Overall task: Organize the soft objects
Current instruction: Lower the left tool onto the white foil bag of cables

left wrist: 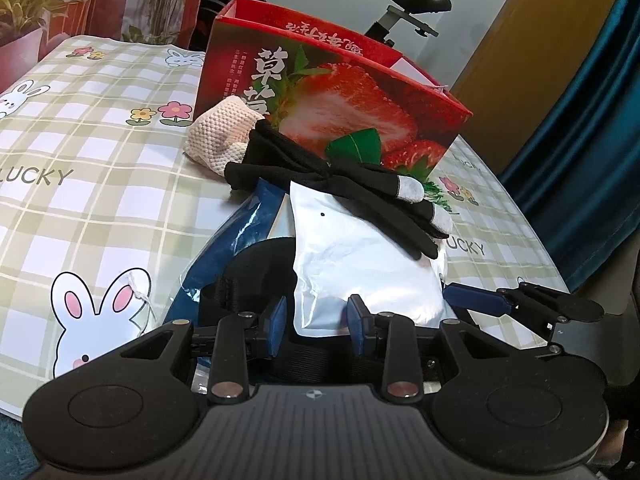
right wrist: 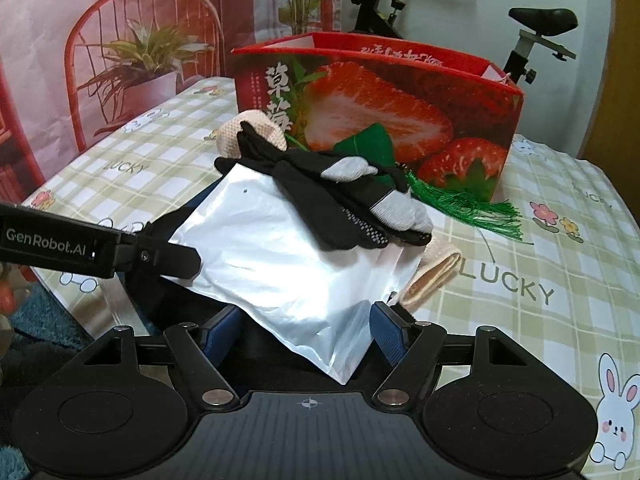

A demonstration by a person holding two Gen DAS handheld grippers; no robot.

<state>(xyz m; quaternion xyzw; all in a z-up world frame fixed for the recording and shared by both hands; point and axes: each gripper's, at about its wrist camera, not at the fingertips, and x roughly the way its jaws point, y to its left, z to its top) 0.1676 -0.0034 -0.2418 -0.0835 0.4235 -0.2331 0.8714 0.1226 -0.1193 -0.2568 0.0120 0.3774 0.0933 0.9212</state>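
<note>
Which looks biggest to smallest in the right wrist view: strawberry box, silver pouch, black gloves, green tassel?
1. strawberry box
2. silver pouch, nearly as large, but nearer the camera, so unsure
3. black gloves
4. green tassel

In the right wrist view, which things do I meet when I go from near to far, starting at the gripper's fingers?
right gripper → silver pouch → black gloves → strawberry box → exercise bike

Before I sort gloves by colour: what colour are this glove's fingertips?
Light grey fingertips on a black glove, clearest in the right wrist view.
</note>
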